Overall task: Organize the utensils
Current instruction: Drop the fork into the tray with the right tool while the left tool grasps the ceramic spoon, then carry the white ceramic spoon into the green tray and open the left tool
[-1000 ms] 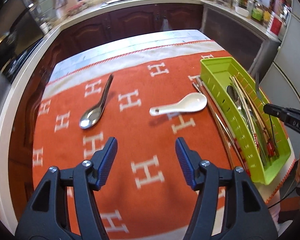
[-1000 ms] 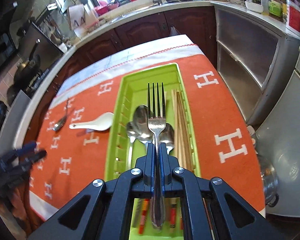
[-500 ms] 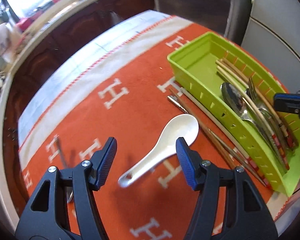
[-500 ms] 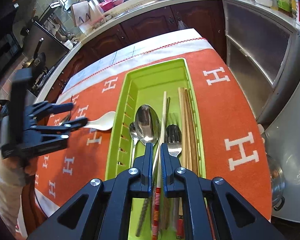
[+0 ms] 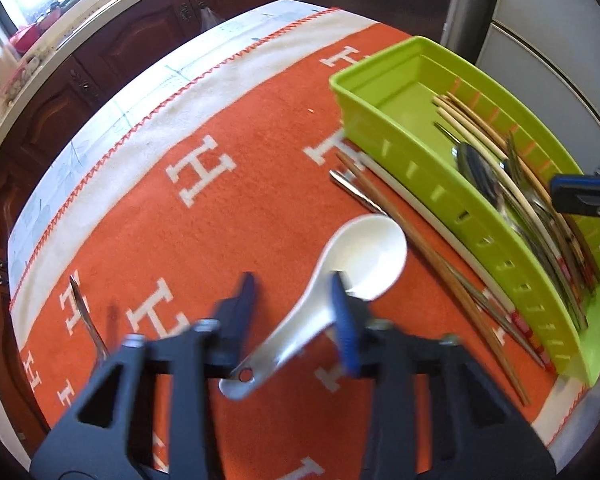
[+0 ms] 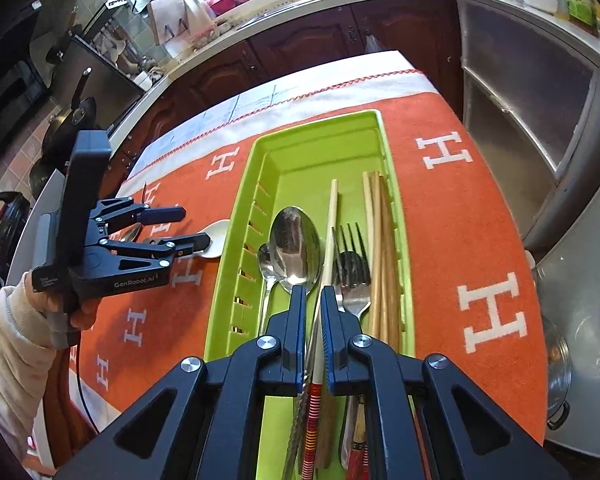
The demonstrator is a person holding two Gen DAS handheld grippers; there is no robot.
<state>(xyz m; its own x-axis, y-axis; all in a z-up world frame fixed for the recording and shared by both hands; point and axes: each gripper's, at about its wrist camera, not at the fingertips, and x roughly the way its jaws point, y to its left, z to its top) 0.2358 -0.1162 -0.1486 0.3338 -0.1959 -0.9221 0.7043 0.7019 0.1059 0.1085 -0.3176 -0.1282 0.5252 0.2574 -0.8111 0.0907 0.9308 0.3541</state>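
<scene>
A white ceramic spoon [image 5: 364,256] lies on the orange cloth [image 5: 220,220], bowl toward the green tray [image 5: 380,80]. My left gripper [image 5: 292,284] straddles its handle with the jaws closing. The right pad is at the spoon's neck and cloth still shows beside the left pad. In the right wrist view the left gripper [image 6: 194,226] hovers over the white spoon [image 6: 216,240]. My right gripper [image 6: 314,294] hangs over the tray [image 6: 312,120], nearly shut with only a narrow slit and nothing gripped. A fork [image 6: 352,268], metal spoons [image 6: 296,244] and chopsticks lie in the tray.
Loose chopsticks [image 5: 420,248] lie on the cloth along the tray's left wall. A metal spoon [image 5: 86,316] lies near the cloth's left edge. A person's sleeve and hand [image 6: 28,320] hold the left gripper. Kitchen counters and cabinets ring the table.
The left gripper swung from the cloth's middle to the white spoon, dropped onto its handle and its jaws narrowed. The right gripper let the fork go into the tray and stayed over it.
</scene>
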